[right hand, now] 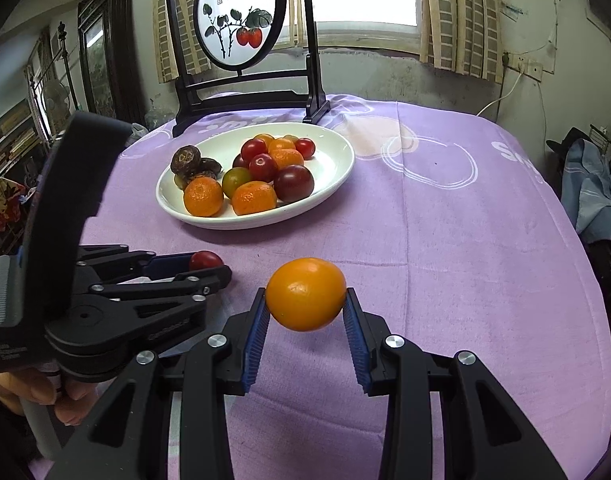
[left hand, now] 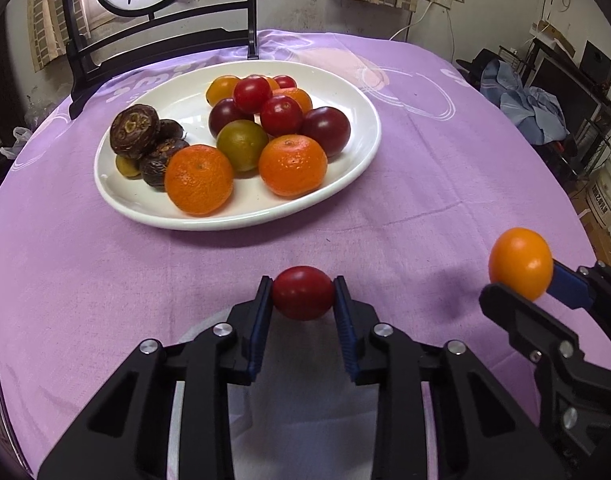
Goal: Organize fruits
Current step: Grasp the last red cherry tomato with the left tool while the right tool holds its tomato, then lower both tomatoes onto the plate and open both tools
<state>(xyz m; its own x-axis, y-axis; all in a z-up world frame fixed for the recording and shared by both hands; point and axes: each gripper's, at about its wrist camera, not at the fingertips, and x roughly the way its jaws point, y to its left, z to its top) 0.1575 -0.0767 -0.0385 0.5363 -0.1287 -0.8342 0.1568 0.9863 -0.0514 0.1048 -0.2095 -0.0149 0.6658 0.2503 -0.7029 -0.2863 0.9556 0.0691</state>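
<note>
A: Jaws first: the left gripper (left hand: 302,294) is closed on a red tomato (left hand: 302,293), the right gripper (right hand: 305,300) closed on an orange tomato (right hand: 304,294), both held above the bench (right hand: 445,240), near its front edge.

B: And the white plate (left hand: 357,160)?

A: Farther back, well apart from both, already heaped with fruit. I'd judge they belong there.

B: How to set them down well?

A: Lower each into a bare patch of plate, ease the grip off slowly, and avoid nudging the mandarins (left hand: 199,179), since round fruit probably rolls.
</note>
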